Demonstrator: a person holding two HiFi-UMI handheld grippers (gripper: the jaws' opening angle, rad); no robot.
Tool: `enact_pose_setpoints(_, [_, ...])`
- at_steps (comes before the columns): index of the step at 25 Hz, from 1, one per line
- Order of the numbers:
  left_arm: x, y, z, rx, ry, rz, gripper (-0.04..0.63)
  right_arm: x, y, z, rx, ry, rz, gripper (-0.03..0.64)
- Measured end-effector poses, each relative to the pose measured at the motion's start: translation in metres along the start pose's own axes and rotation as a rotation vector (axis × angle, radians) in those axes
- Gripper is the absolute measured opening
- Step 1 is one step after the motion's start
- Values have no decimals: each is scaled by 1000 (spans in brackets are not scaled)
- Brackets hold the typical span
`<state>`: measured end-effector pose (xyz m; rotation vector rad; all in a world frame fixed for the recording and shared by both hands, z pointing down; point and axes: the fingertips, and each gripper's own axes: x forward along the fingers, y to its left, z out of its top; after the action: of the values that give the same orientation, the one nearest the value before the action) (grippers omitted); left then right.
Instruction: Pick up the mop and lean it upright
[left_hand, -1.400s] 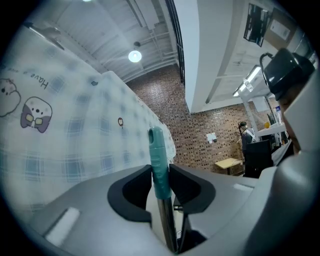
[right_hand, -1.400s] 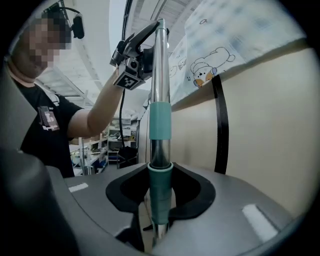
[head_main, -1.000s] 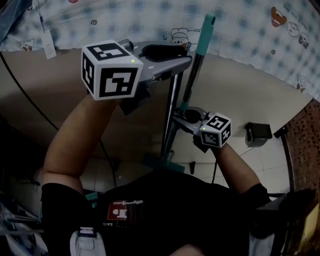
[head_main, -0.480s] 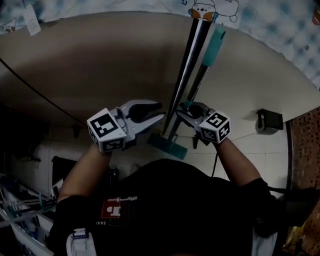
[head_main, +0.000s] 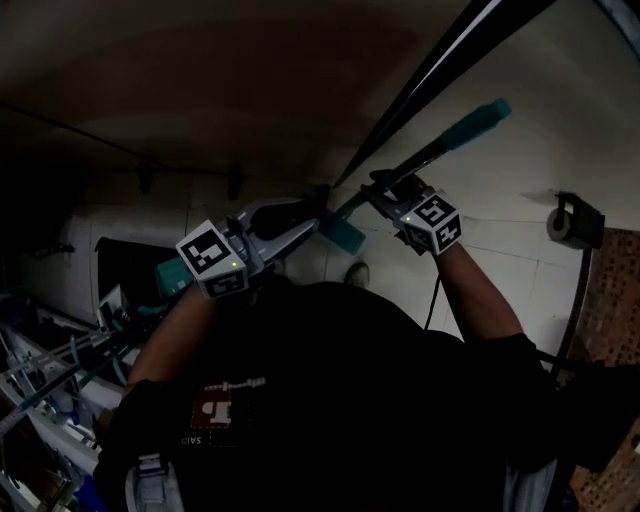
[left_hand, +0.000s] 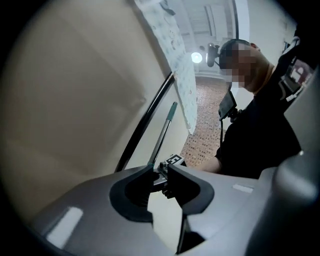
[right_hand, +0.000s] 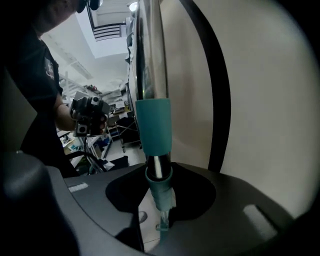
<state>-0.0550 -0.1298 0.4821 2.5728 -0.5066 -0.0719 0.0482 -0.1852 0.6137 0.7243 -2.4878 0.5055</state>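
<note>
The right gripper (head_main: 388, 192) pinches the mop (head_main: 425, 158), a long shiny metal pole with teal parts. In the right gripper view, its jaws are closed on a teal ring around the pole. The pole goes straight up from between them. A fat teal sleeve (right_hand: 152, 125) sits on the pole just above the jaws.

In the head view the mop is tilted. Its flat teal head (head_main: 345, 237) is low, near the middle of the picture. Its teal handle end (head_main: 482, 117) points up to the right. The right gripper holds the pole close to the flat teal head.

A thin black bar (head_main: 440, 70) runs beside the pole, in front of the beige wall (head_main: 200, 90). I cannot tell if the bar and the pole touch.

The left gripper (head_main: 312, 222) is just to the left of the flat teal head. Its jaws are spread with a gap, and they are closing. Nothing is between them. In the left gripper view the pole shows far off past the gap, not inside it.
</note>
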Motion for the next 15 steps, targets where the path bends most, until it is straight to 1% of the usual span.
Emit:
enact_pose_setpoints(4, [-6, 10, -16, -16, 43, 20, 87, 25, 2, -24, 27, 25, 36, 137])
enact_pose_setpoints(9, [-8, 12, -36, -27, 77, 28, 86, 50, -3, -66, 35, 91, 63, 137])
enact_pose_setpoints(15, [-9, 12, -45, -45, 93, 41, 84, 64, -7, -95, -12, 166, 100, 137])
